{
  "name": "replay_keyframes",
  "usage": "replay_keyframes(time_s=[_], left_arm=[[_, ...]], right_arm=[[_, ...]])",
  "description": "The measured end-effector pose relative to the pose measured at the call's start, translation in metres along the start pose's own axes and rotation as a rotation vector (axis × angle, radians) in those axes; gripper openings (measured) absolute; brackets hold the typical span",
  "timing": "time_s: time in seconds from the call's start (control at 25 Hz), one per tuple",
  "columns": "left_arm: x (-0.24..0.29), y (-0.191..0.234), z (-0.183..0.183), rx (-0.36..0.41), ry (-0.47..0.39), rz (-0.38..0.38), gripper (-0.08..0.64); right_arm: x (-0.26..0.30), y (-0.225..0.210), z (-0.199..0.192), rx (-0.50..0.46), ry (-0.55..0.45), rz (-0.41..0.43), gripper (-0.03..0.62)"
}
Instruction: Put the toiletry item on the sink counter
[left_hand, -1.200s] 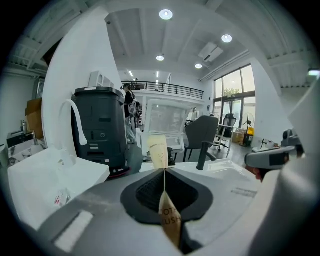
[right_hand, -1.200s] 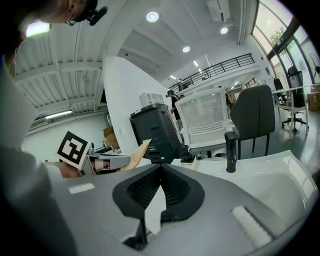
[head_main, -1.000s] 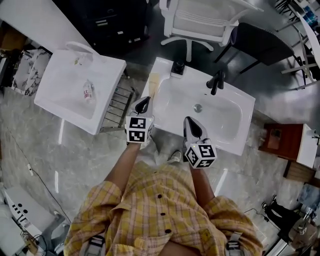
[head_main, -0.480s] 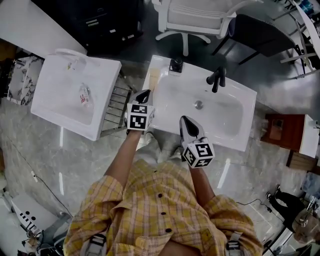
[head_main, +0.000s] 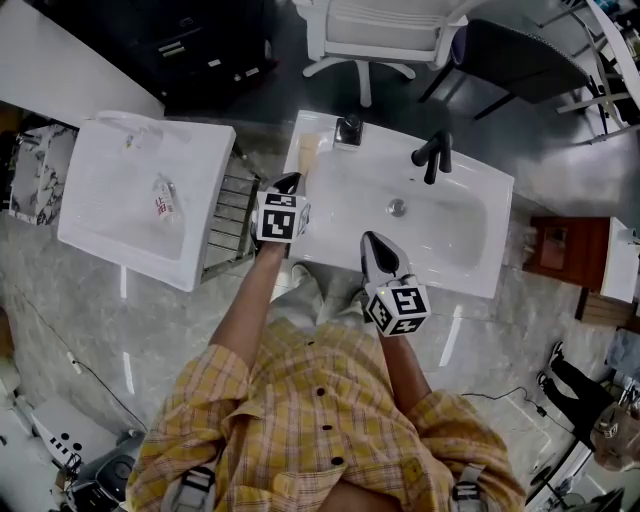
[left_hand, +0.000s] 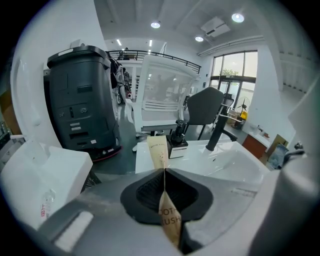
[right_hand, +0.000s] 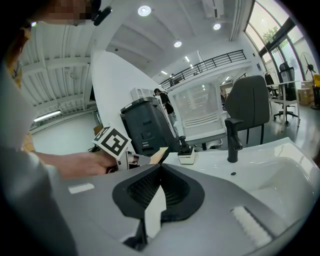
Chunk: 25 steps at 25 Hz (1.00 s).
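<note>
Toothbrush packet (left_hand: 159, 151): beige, flat, clamped between the closed jaws of the left gripper (left_hand: 164, 171), held at the sink counter's (head_main: 480, 270) left end, upper centre of the head view. Right gripper (right_hand: 159, 167): jaws pressed together, nothing held.

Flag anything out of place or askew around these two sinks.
One thing: a small clear bottle with a red label seems to lie on its side in the bowl of the separate white basin at left. The tan flat packet pinched in the left gripper is being carried.
</note>
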<state>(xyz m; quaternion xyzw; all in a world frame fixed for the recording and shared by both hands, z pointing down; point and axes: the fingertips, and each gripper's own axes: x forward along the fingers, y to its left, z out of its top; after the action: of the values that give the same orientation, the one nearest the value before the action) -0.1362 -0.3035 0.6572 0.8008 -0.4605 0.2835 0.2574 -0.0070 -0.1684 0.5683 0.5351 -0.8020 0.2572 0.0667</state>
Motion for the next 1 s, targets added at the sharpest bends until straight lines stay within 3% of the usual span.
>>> replay_keyframes(time_s=[0.28,1.0], left_arm=[[0.023,0.004,-0.009,-0.004,0.082,-0.025,0.006],[0.063,0.023,-0.021,-0.008,0.167,0.0,0.006]], right_arm=[[0.005,0.0,-0.002,0.002,0.005,-0.014,0.0],[0.005,-0.009,-0.012,0.016,0.027,-0.065,0.0]])
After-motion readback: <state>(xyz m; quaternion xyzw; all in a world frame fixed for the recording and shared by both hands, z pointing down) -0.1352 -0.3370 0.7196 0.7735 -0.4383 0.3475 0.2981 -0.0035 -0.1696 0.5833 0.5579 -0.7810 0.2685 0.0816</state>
